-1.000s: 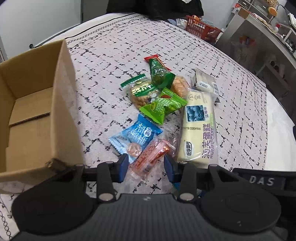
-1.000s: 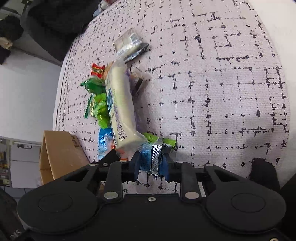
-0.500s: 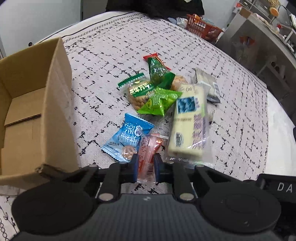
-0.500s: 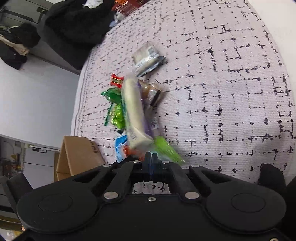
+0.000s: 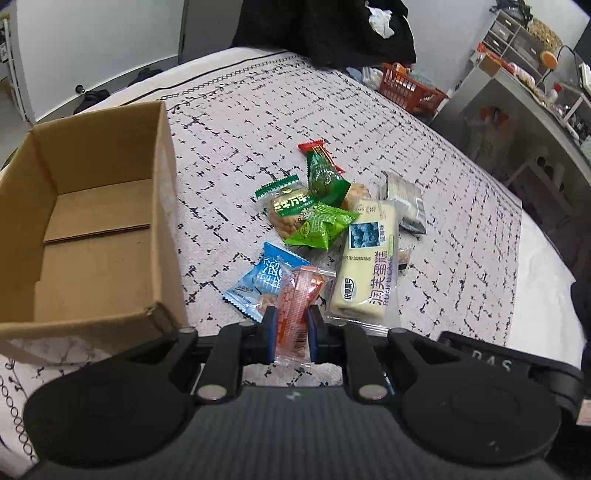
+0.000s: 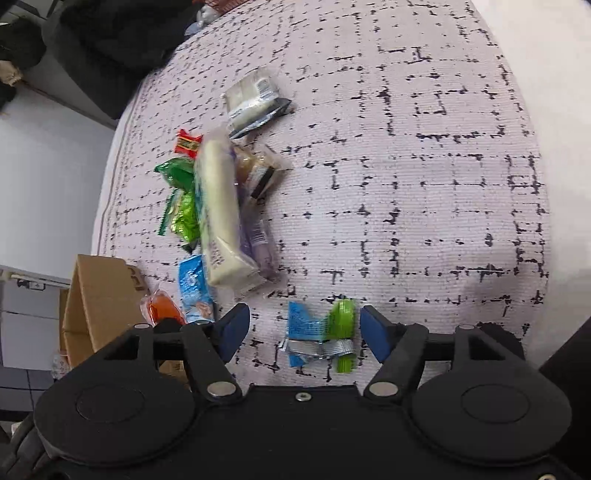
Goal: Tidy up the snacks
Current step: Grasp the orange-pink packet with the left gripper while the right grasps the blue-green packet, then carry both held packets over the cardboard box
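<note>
My left gripper (image 5: 290, 325) is shut on an orange-red snack packet (image 5: 297, 306), lifted just right of an open cardboard box (image 5: 92, 236). Behind it on the patterned cloth lie a blue packet (image 5: 255, 280), green packets (image 5: 321, 225), a peanut packet (image 5: 290, 208) and a long cream cake bar (image 5: 369, 262). My right gripper (image 6: 304, 328) stands open, with a small blue-and-green wrapper (image 6: 319, 334) lying on the cloth between its fingers. The cake bar (image 6: 219, 210), the blue packet (image 6: 194, 288) and the orange-red packet (image 6: 162, 308) show in the right wrist view too.
A silver-and-black packet (image 5: 404, 195) lies at the far side of the pile. An orange basket (image 5: 410, 92) and dark clothing (image 5: 325, 29) sit beyond the bed. Shelving (image 5: 535, 92) stands at the right. The box (image 6: 99, 306) is at the left in the right wrist view.
My left gripper closed on the orange-red packet and lifted it. My right gripper opened, letting go of the blue-and-green wrapper, which now lies on the cloth; the cake bar dropped back.
</note>
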`<state>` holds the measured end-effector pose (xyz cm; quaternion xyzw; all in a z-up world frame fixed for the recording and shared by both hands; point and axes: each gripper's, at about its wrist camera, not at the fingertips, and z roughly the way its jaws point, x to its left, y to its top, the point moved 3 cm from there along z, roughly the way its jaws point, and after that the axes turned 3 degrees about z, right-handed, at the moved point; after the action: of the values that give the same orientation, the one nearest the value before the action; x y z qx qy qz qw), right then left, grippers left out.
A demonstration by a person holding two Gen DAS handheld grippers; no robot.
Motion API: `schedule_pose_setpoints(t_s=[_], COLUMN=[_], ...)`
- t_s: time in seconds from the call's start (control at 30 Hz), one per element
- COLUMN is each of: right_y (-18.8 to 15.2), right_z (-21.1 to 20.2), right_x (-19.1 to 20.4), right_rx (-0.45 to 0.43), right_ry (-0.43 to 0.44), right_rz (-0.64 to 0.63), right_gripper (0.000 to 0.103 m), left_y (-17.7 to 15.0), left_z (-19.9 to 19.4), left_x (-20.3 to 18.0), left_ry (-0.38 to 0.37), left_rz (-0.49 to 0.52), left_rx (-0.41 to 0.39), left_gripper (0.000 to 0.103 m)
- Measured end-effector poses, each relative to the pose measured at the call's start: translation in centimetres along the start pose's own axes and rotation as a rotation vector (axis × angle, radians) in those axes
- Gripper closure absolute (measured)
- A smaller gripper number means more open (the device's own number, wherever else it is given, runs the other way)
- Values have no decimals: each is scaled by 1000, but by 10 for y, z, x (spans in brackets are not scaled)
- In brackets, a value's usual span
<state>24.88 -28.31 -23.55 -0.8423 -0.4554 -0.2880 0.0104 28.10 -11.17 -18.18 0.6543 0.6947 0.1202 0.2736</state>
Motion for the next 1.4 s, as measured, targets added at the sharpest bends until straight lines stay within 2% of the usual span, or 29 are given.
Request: schedule_pose_setpoints(t_s=[0.1,0.27,0.33,0.37,0.43,0.77,1.13,1.4], right_y=[-4,-9,-9,-10,-13,-17,-31,-44], right_z=[5,27,31,30,30,-8,-54,-73], right_x=[3,7,8,8,9,17,47,68], right_rx=[10,83,76,67,66,1,-70,-100], right_ry=[-39,-108,-129,-138,-102,59,156,198], right_rz=[-53,-88,-91,-99,-111,-104,-186,-246], right_gripper=[37,38,56,61,71,71,71,71], left_y=[0,-3,-5,-7,-8,-14,-8,-4], left_z=[-10,-23,-29,-33,-39,-70,-114,-141], left_x=[3,8,10,12,15,32,42,58], left_ry=[-4,-12,-14,-14,-15,-15,-36,-46], left_rz=[-13,-40,-49,-56,-69,-141,-184,-217], left_rx=[-13,-28,-32,-34,-41,-89,-176,-237], left_gripper=[87,87,87,87,87,87,87,87])
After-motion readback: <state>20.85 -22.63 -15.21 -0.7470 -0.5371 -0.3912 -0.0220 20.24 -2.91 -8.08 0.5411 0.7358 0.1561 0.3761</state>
